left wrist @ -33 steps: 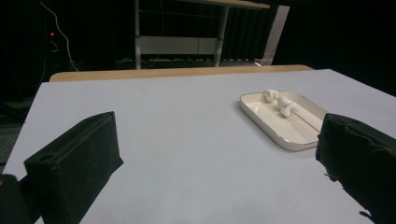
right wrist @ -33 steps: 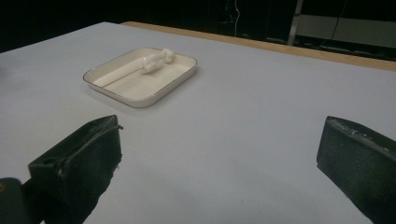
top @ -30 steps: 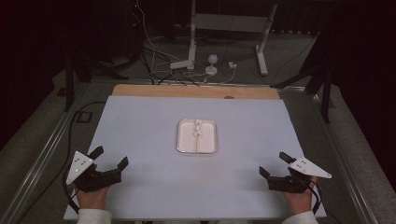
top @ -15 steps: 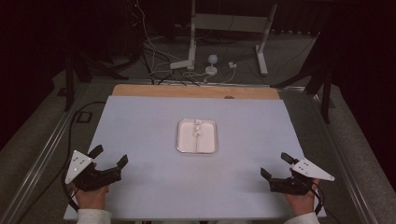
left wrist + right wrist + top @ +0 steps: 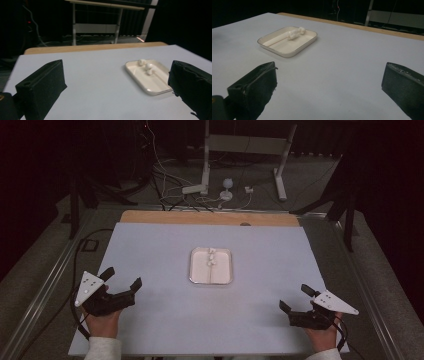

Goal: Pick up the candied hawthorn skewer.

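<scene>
**Operator:** I have the tray [image 5: 211,265] in the middle of the desk [image 5: 150,250], with a few small white lumps [image 5: 212,256] sitting in its far half. Both hands rest at the near edge, well apart from it.

**Colleague:** Which one is better placed?

**Operator:** Neither by much. The left gripper [image 5: 121,284] sits at the near left, so the tray lies ahead and to its right; the right gripper [image 5: 296,298] sits at the near right, so the tray lies ahead and to its left. From above, the left looks a touch nearer, though I can't call it firmly.

**Colleague:** And the fingers?

**Operator:** Spread wide on both, nothing between them. In the left gripper view the tray [image 5: 150,77] shows just inside the right finger; in the right gripper view it [image 5: 287,41] sits far off, above the left finger.

**Colleague:** How do the lumps lie?

**Operator:** Strung near to far along the tray's middle, I judge, so a reach should come in across that line.
</scene>
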`<state>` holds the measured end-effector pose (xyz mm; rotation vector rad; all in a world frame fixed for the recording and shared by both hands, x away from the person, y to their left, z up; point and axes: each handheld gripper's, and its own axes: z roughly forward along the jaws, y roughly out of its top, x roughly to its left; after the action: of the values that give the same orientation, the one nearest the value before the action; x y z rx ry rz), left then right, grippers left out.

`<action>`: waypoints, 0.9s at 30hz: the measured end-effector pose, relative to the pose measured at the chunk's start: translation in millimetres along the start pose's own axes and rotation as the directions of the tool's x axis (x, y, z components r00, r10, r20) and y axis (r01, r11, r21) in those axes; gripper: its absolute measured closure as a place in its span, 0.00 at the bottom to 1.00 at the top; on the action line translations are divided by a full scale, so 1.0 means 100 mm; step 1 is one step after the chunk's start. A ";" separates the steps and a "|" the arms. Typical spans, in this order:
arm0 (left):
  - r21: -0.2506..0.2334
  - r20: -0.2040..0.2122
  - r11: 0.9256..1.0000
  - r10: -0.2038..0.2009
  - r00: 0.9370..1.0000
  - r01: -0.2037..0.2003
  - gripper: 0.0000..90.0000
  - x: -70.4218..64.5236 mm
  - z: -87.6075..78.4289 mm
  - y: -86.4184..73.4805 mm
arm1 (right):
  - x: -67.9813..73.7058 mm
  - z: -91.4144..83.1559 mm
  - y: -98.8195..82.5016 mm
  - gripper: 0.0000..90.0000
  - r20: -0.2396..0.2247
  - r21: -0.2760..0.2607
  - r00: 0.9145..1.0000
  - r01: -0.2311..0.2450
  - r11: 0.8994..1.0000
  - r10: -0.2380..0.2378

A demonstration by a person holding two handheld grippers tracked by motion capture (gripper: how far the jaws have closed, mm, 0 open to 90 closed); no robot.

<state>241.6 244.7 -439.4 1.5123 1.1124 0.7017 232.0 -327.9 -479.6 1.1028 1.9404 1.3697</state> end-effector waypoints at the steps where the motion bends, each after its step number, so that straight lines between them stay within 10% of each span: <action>1: -0.004 0.010 1.000 -0.004 1.000 0.004 0.02 -0.01 0.02 0.02 | 0.00 0.00 0.00 0.00 0.000 0.000 1.000 0.000 1.000 0.000; 12: -0.009 0.058 0.998 0.061 0.996 -0.061 0.02 -0.20 0.34 0.21 | -0.01 0.02 -0.02 0.00 0.006 0.007 1.000 0.003 1.000 -0.003; 27: 0.039 0.127 0.998 0.050 0.991 -0.055 0.02 -0.46 0.86 0.24 | 0.00 0.04 -0.02 0.00 0.004 0.011 1.000 0.004 1.000 -0.004</action>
<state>306.4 168.3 -431.3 1.6047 1.0013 0.6125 234.1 -326.2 -482.9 1.1049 1.9492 1.3550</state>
